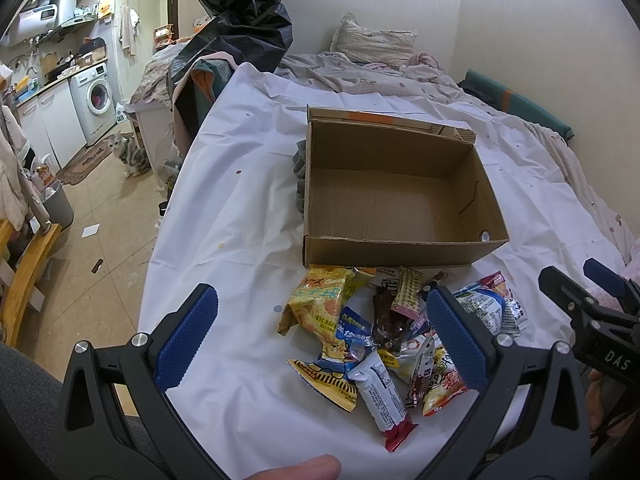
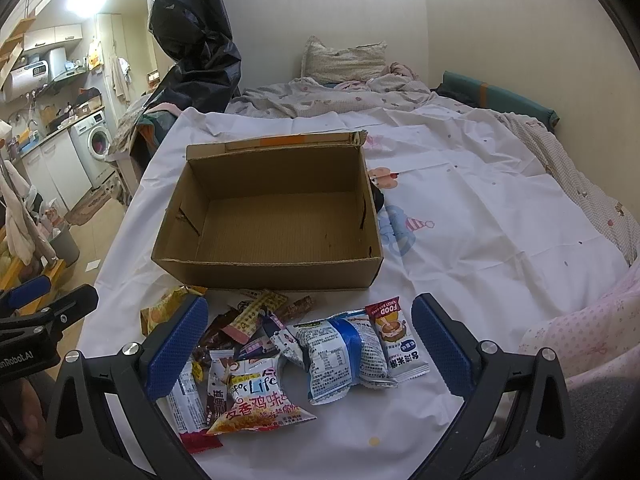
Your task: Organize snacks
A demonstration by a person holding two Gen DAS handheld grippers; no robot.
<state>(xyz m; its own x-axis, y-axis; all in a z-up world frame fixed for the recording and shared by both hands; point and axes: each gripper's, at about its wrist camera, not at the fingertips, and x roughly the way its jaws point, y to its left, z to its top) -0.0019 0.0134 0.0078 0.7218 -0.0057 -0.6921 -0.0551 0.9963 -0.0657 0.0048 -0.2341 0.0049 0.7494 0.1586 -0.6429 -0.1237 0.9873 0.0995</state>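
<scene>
Snacks (image 2: pixel 280 360) heaped on white sheet (image 1: pixel 240 200) just before empty cardboard box (image 1: pixel 392 200) | left gripper (image 1: pixel 320 340) spread wide, nothing held, above heap's left side | right gripper (image 2: pixel 312 344) spread wide, nothing held, above blue-white packet (image 2: pixel 340 356) | advice: take one packet at its middle, clamp gently, lift over near wall.

Snack packets (image 2: pixel 280 356) lie on the sheet (image 2: pixel 480 216) just before the cardboard box (image 2: pixel 272 216).
</scene>
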